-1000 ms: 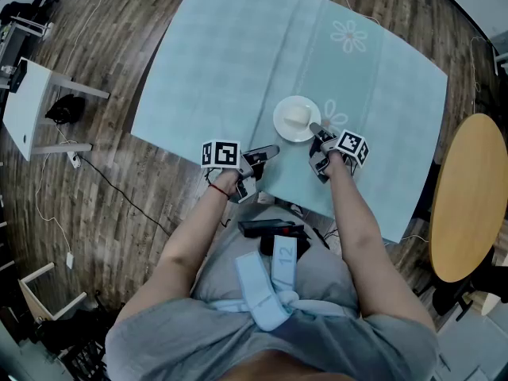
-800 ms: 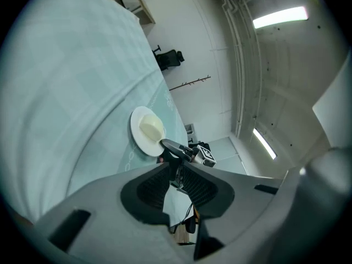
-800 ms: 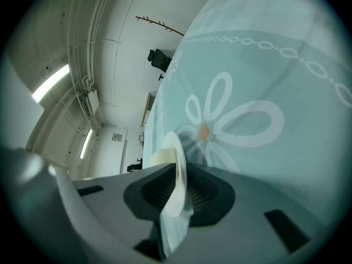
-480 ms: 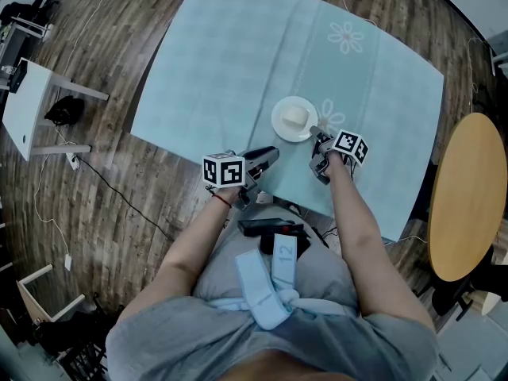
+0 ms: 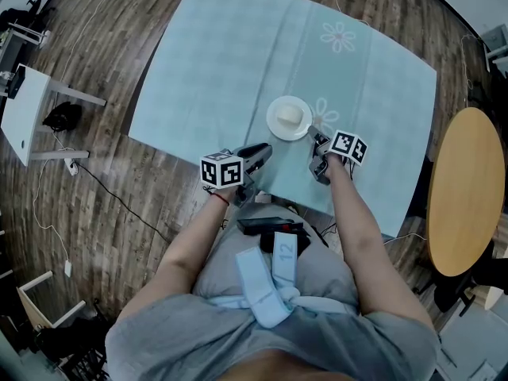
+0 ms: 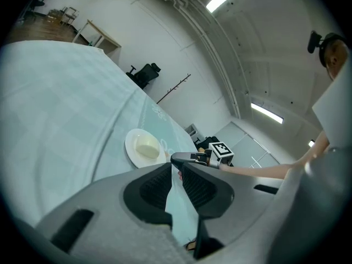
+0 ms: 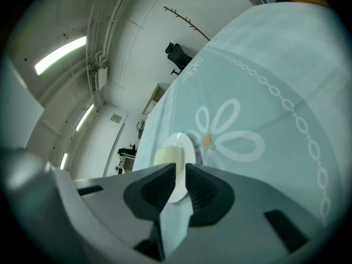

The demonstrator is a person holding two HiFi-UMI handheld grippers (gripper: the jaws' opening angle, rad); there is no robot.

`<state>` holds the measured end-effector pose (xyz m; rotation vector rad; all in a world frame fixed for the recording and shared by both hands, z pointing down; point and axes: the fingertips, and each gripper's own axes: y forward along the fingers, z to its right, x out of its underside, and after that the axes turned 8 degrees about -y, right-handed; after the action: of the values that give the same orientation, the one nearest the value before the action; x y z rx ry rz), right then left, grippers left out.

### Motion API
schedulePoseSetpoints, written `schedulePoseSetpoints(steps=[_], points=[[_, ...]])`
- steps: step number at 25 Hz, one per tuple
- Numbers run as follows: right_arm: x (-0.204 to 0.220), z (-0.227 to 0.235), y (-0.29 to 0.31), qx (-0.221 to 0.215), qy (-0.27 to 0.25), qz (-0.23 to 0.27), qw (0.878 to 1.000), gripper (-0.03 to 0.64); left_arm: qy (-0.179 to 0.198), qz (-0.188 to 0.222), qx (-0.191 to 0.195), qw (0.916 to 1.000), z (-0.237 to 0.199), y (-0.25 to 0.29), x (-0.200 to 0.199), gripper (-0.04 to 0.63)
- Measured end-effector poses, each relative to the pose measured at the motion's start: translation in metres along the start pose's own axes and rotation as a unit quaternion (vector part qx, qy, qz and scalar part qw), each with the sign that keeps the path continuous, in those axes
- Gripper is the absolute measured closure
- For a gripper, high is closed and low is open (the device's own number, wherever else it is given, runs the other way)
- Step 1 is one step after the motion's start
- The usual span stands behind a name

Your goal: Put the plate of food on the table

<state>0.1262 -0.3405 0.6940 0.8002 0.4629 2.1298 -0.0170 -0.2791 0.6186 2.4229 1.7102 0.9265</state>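
Observation:
A white plate (image 5: 278,125) with a pale lump of food (image 5: 292,116) rests on the light blue tablecloth (image 5: 230,62) near the table's front edge. My right gripper (image 5: 313,133) is at the plate's near right rim, and its jaws stand close together with the rim between them. In the right gripper view the plate (image 7: 183,140) and food (image 7: 166,156) sit right at the gripper (image 7: 179,170). My left gripper (image 5: 260,152) hovers over the cloth, a little to the near left of the plate, shut and holding nothing. The left gripper view shows the plate (image 6: 133,154) beyond that gripper (image 6: 177,161).
A round wooden table (image 5: 464,189) stands close on the right. A white side table (image 5: 20,109) and cables lie on the wood floor at left. A black device (image 5: 270,227) sits on the person's lap just below the table edge. Flower prints (image 5: 337,34) mark the cloth.
My left gripper has drawn back towards the person and away from the plate. The right gripper has stayed at the plate's rim, and the plate has kept its place on the cloth.

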Motion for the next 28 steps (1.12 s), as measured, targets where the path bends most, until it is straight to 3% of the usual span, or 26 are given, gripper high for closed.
schedulePoseSetpoints(steps=[6,11,22,28], points=[[0.010,-0.025,-0.015,-0.014,-0.101,-0.012,0.995,0.575,0.028,0.003,0.001,0.9996,0.010,-0.003,-0.001,0.525],[0.013,-0.055,-0.031,-0.050,-0.159,0.006,0.986,0.576,0.044,0.009,0.007,0.9990,0.021,-0.005,-0.002,0.525],[0.027,-0.106,-0.075,-0.093,-0.263,0.049,0.959,0.577,0.088,0.010,0.021,0.9958,0.047,-0.016,-0.001,0.525],[0.041,-0.118,-0.112,-0.109,-0.282,0.068,0.951,0.576,0.104,0.018,0.022,0.9942,0.060,-0.025,0.007,0.525]])
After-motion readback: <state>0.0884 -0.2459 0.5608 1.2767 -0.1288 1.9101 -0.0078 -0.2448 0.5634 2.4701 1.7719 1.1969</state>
